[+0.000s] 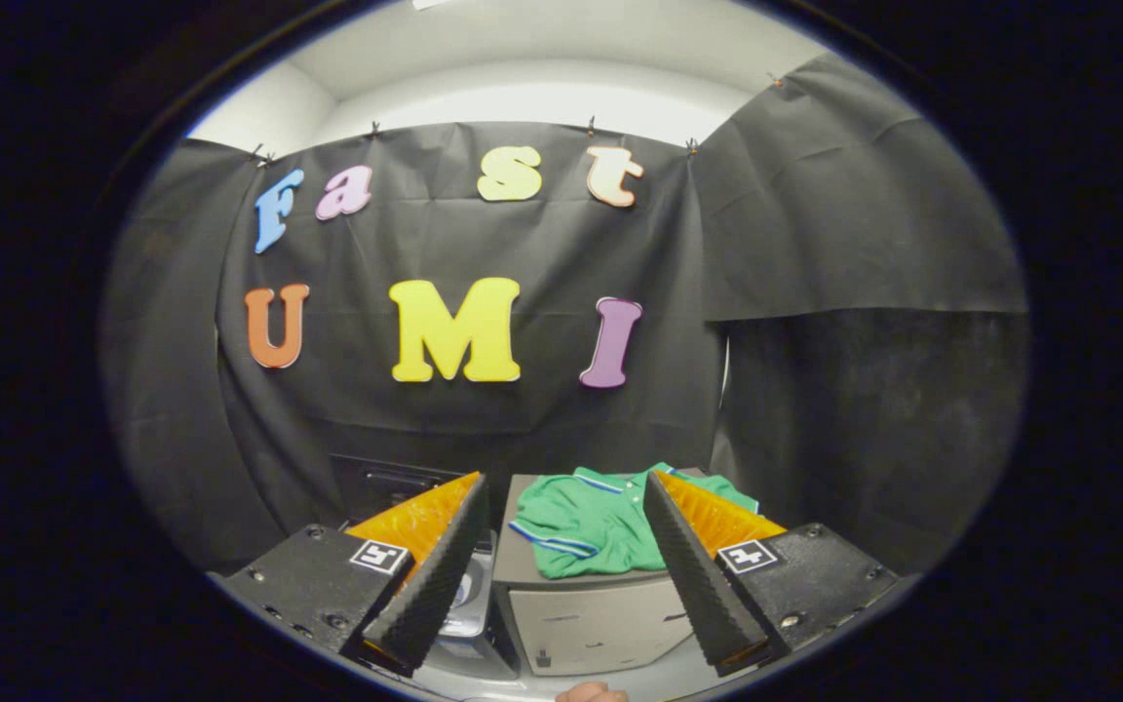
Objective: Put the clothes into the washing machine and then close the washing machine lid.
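Spreading wide, the gripper (561, 487) holds nothing: its 2 fingers stand far apart with open air between them, and neither touches cloth or machine. Seen through that gap, the green shirt (589, 526) lies straight ahead and a little lower than the fingertips, beyond them rather than between them. It sits crumpled on the flat top of a grey box-like unit (581, 614), which I take to be part of the washing machine, though its lid or opening cannot be made out from here.

The shirt spreads sideways across the gripper's line of travel, so its long axis runs roughly from one finger toward the other. Its right side passes behind the right finger; its striped sleeve (542, 538) hangs toward the left finger, closer to the middle of the gap. Left of the grey unit, partly behind the left finger, a pale rounded part (469, 595) shows; it may be the tub or another appliance, and I cannot tell which.

Nothing of the task looks done yet: the garment is outside the machine. The coming move, as I judge it, is forward and slightly down, and because the cloth lies crosswise the open fingers could straddle a bunched fold near its centre. A bit of a hand (591, 693) shows below, near the front edge.
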`<state>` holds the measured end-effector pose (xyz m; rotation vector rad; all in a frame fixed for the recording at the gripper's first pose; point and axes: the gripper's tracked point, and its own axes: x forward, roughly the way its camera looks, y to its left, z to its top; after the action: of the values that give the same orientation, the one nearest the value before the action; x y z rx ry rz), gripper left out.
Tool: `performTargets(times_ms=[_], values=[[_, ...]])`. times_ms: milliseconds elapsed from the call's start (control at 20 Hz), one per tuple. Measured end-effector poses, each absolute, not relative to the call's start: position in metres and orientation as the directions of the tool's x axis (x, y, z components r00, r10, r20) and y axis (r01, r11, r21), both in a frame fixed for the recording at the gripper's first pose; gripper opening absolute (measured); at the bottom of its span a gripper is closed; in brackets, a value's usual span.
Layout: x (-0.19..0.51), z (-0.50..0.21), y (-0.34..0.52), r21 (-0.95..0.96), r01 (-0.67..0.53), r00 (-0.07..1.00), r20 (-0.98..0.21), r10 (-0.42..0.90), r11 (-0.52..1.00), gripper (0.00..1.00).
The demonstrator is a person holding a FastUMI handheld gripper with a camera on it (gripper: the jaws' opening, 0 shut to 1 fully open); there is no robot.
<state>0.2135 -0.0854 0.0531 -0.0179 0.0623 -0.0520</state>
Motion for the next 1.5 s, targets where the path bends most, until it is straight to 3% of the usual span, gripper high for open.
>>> performTargets(times_ms=[250, 450, 650, 1000, 1500], values=[[0.303, 0.023, -0.141, -0.003, 0.102, 0.980, -0.171, -0.101, 0.995, 1.00], [0.364, -0.027, -0.181, 0.066, 0.138, 0.926, -0.362, -0.105, 0.988, 1.00], [0.415, -0.068, -0.210, 0.035, 0.157, 0.879, -0.460, -0.124, 0.987, 1.00], [0.439, -0.103, -0.222, -0.053, 0.165, 0.834, -0.525, -0.168, 0.985, 1.00], [0.438, -0.117, -0.220, -0.058, 0.125, 0.783, -0.608, -0.134, 0.991, 1.00]])
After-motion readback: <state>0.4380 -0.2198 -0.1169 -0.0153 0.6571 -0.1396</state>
